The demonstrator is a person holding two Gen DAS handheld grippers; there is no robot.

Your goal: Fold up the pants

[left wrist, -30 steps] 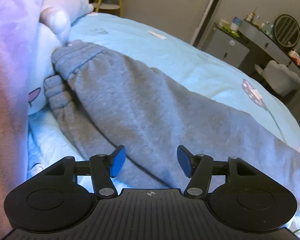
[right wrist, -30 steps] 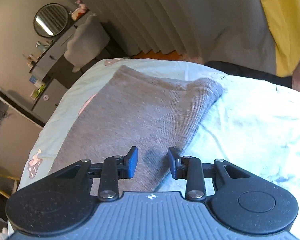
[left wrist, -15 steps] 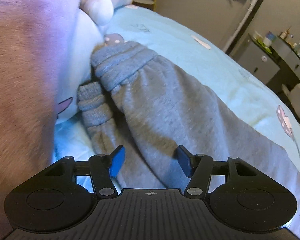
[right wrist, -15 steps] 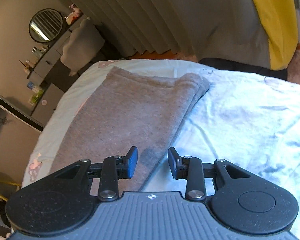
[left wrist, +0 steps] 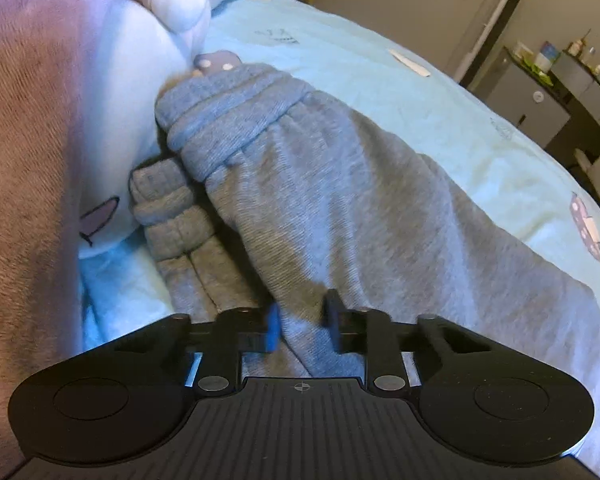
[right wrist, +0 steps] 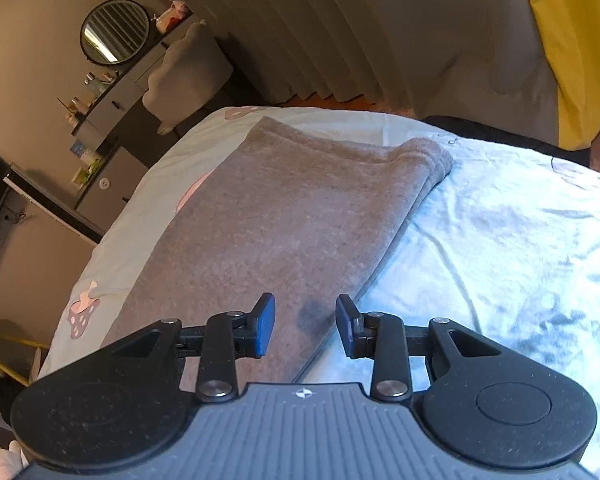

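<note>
With the grey pants (left wrist: 340, 208) flat on the bed (left wrist: 440, 112), left tool (left wrist: 300, 322) pinches fabric near the cuffs, prob. to lift for a fold; right tool (right wrist: 305, 324) spread, hovering over pants' near edge.

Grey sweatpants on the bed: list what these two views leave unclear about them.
- Left wrist view: the left gripper body covers the grey sweatpants below its fingers; the grip depth is hidden.
- Right wrist view: the right gripper body hides the near fabric.
- Neither view shows the whole garment; frame edges cut it.
</note>
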